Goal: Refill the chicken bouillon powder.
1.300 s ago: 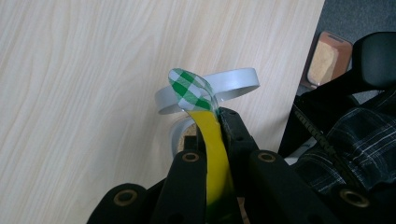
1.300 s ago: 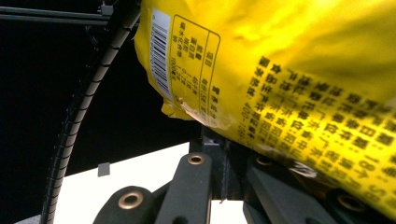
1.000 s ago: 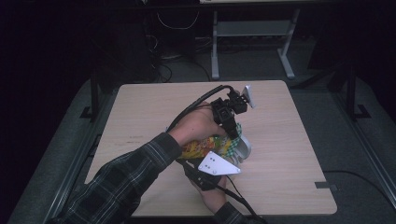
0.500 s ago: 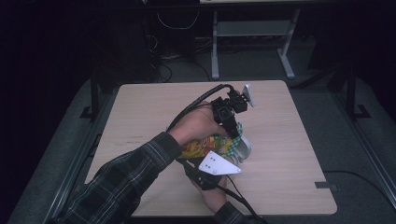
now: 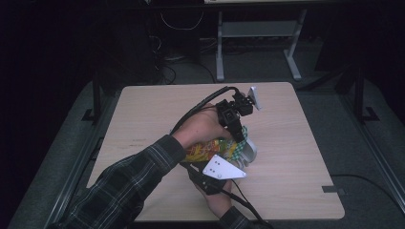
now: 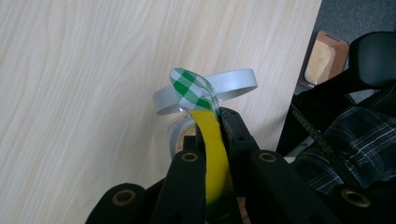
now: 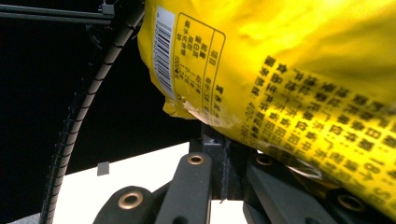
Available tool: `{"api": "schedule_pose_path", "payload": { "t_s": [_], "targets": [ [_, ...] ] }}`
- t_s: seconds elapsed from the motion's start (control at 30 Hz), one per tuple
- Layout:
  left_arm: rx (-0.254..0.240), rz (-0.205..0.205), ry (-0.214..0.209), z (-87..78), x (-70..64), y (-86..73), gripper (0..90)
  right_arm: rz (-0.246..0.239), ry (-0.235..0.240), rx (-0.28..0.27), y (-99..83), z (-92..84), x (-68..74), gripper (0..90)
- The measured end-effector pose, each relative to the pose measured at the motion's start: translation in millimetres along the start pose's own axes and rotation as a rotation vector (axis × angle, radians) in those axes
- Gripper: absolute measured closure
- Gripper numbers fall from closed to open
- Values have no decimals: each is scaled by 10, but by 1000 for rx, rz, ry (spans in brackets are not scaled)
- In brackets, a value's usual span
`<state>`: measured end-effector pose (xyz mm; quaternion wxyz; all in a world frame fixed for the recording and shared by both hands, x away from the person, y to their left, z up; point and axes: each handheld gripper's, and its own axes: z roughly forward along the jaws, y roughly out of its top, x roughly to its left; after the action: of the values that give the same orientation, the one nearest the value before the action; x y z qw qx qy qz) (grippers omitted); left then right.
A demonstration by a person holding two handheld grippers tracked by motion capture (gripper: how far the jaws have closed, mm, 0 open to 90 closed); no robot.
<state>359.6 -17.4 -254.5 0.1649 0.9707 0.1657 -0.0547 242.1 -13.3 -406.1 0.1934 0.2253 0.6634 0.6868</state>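
Yellow snack bag [image 5: 210, 149] sits just past table centre toward five o'clock, over a grey container [image 6: 205, 91]. Left gripper [image 6: 212, 128] clamped on its checked top edge; right gripper [image 7: 224, 140] pinched shut on the bottom seam. Risks tearing if pulled apart, spilling contents beside the container.

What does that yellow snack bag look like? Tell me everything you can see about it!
The yellow snack bag looks like a shiny, crinkly plastic packet. One end has a green and white checked pattern; its side carries a barcode and rows of dark print. It is held above the wooden table, stretched between two grippers: the left gripper is shut on the thin edge by the checked end, and the right gripper pinches a sealed edge. A grey ring-shaped thing lies just behind the checked end.
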Motion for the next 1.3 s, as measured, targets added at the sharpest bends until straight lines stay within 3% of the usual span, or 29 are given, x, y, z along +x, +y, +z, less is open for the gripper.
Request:
{"api": "schedule_pose_path", "payload": {
  "t_s": [1.3],
  "targets": [
    [0, 3, 12, -13, -8, 38, 863, 2, -2, -10, 18, -10, -15, 899]
  ]
}}
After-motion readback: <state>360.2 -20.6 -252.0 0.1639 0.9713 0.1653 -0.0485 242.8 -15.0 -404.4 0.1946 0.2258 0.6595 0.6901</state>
